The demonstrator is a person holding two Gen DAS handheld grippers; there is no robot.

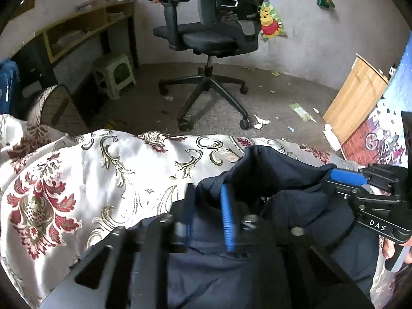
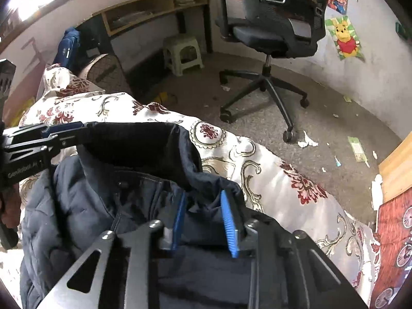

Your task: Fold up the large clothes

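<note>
Left gripper [image 1: 207, 216] and right gripper [image 2: 203, 221] spread over navy jacket [image 2: 103, 193] — floral bedspread [image 1: 103, 170], office chair [image 1: 206, 33].

Your dark navy padded jacket [image 2: 85, 206] runs off the bottom edge in both views, so its lower part is out of sight. In the left wrist view, your left tongs [image 1: 208, 216] are motion-blurred, and fabric bunched between the blue pads hides whether they pinch it. Your right tongs [image 2: 203, 219] sit with cloth between the pads; contact cannot be told. The black mesh office chair [image 2: 278, 25] loses its top at the frame edge.
</note>
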